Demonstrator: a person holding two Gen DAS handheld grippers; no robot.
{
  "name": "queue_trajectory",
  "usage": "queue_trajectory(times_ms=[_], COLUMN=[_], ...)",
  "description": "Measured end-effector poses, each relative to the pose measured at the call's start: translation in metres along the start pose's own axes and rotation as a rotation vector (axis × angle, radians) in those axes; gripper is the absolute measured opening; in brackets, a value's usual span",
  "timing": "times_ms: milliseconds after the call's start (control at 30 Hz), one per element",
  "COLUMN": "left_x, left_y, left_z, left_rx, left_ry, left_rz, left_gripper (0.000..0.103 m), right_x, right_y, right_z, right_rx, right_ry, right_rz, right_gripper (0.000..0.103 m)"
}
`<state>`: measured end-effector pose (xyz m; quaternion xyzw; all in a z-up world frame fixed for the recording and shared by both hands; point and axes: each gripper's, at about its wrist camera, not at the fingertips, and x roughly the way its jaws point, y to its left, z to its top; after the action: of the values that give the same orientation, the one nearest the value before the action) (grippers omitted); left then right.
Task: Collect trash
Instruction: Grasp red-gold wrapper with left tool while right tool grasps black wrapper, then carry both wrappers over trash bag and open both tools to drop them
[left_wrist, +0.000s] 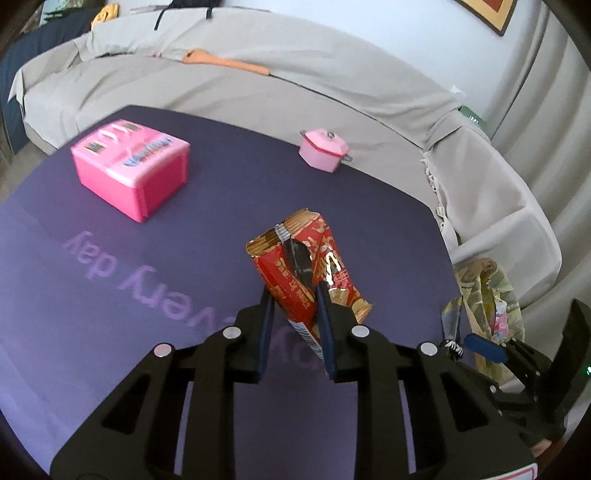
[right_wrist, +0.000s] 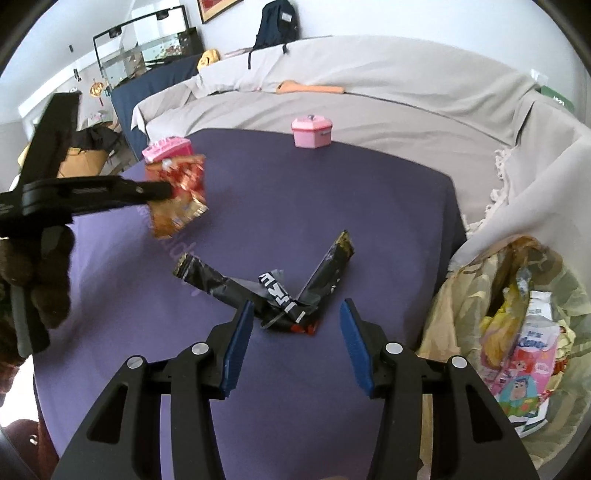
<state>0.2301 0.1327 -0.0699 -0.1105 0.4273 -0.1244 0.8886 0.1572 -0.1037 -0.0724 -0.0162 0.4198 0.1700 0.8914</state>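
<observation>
Left wrist view
Left claw (left_wrist: 293, 295): pinching the crumpled red and gold foil snack wrapper (left_wrist: 308, 266), lifted above the purple cloth-covered table (left_wrist: 110, 258).
Behind it: a pink plastic toy box (left_wrist: 133, 168) and a small pink toy pot with lid (left_wrist: 323, 147).

Right wrist view
Right claw (right_wrist: 297, 308): spread, nothing between the blue pads (right_wrist: 236, 347).
Just ahead: a crumpled black plastic wrapper (right_wrist: 273, 288) lies flat on the table.
Right edge: a translucent trash bag (right_wrist: 517, 332) with packaging inside.
</observation>
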Motion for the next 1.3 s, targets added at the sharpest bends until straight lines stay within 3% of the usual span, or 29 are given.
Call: queue_trajectory(times_ms=[200,367,500,633,733,867,933,1000,1300], left_x=[-0.012,-0.016,-0.017,-0.017,-0.02,-0.021,-0.022,-0.023,-0.065], left_y=[0.016,0.021,0.021,0.016,0.011,0.009,0.008,0.006,-0.031], left_z=[-0.001,-0.005,-0.005,-0.004,-0.004,-0.005,-0.005,-0.005,0.006], left_rx=[-0.021,-0.025,-0.021,-0.012,0.01,0.022,0.023,0.025,0.089], left_ry=[-0.005,0.002,-0.009,-0.019,-0.03,-0.034,-0.033,-0.033,-0.112], left_rz=[0.0,-0.009,-0.007,-0.008,-0.003,-0.004,-0.005,-0.005,-0.025], left_gripper=[0.021,0.021,0.021,0.021,0.021,0.021,0.021,0.021,0.021], right_x=[0.015,0.014,0.005,0.017,0.029,0.034,0.033,0.029,-0.048], right_y=[0.001,-0.007,-0.014,-0.024,-0.027,-0.009,0.001,0.006,0.003], right_z=[0.009,0.017,0.018,0.023,0.027,0.031,0.031,0.03,0.046], right_rx=[0.01,0.094,0.164,0.234,0.284,0.208,0.147,0.112,0.057], right_ry=[0.019,0.03,-0.001,0.004,0.011,0.022,0.027,0.025,-0.119], right_rz=[0.0,0.093,0.098,0.042,0.087,0.038,0.018,0.017,-0.007], right_gripper=[0.046,0.046,0.047,0.047,0.047,0.047,0.032,0.029,0.026])
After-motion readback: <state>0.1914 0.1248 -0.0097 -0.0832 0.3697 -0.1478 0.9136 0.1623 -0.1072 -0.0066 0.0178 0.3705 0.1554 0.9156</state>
